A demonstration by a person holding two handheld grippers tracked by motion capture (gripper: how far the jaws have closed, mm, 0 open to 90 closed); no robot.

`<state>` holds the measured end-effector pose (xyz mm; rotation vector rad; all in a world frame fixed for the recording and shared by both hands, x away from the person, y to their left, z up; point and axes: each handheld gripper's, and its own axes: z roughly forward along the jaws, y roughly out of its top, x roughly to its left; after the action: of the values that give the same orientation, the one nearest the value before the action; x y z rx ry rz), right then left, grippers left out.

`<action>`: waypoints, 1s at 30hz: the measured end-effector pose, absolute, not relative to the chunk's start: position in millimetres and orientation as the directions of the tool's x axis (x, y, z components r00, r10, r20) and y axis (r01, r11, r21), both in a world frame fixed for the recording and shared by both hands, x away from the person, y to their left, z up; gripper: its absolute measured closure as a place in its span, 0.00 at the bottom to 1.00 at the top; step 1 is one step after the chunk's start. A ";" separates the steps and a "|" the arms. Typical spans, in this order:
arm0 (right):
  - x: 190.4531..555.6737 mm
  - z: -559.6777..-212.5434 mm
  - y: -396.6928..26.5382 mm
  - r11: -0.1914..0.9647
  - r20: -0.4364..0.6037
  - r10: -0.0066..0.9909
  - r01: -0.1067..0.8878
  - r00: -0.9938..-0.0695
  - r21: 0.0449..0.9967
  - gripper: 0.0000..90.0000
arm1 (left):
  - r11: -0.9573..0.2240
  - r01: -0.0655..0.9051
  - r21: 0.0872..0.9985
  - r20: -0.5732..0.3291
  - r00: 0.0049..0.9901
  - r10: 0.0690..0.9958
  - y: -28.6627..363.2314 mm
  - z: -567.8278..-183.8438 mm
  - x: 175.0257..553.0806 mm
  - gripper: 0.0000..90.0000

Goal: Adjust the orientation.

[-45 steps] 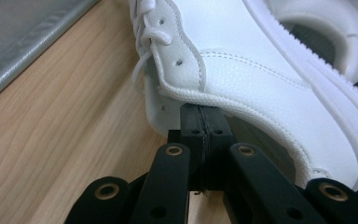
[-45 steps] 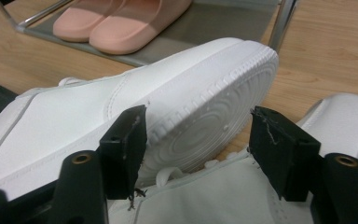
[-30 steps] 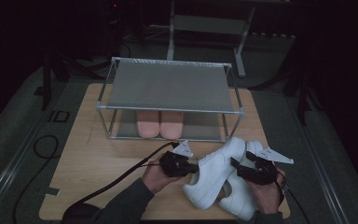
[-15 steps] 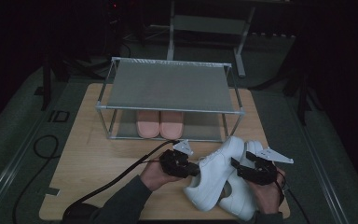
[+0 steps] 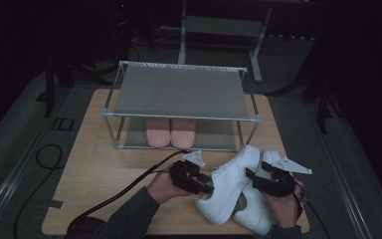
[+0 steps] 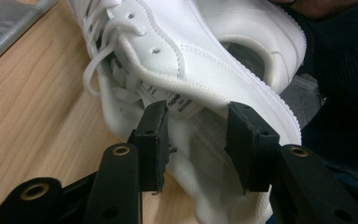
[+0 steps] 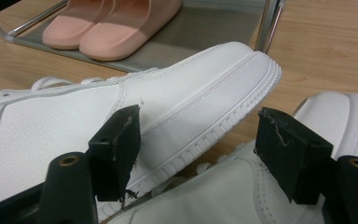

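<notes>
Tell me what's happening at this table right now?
A person with a gripper in each hand is working on a pair of white sneakers on the wooden table, in front of a metal shoe rack with pink slippers on its lower shelf. The left gripper has just been opening; its jaws stand apart around the tongue of one sneaker without pressing it. The right gripper is open, its jaws beside the sneakers' soles.

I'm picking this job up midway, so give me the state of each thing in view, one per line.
Left gripper: jaws just been opening, apart around the shoe's tongue, not pressing.
Right gripper: jaws open, nothing clamped.
Left white sneaker: tipped on its side against the other, laces loose.
Right white sneaker: on the table, partly under the first.
Pink slippers: paired on the rack's lower shelf.
Rack: upright, top shelf bare.
</notes>
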<state>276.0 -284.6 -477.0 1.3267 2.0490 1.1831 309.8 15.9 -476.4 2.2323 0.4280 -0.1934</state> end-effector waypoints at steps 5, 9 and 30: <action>276.5 -477.1 -285.7 0.179 0.098 0.886 0.528 -0.454 0.830 0.34 | -0.565 0.407 0.718 -0.317 0.914 0.255 15.7 -477.2 313.4 0.59; 276.0 -477.0 -284.6 0.183 0.091 0.886 0.523 -0.455 0.833 0.35 | -0.516 0.449 0.729 -0.360 0.893 0.269 15.2 -477.4 317.6 0.57; 272.7 -475.6 -286.9 0.168 0.078 0.897 0.497 -0.436 0.851 0.34 | -0.460 0.511 0.726 -0.435 0.860 0.267 11.4 -474.6 324.8 0.84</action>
<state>272.7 -286.9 -475.6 1.3150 2.0031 1.1904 324.8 11.4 -474.6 2.0731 0.5657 -0.3209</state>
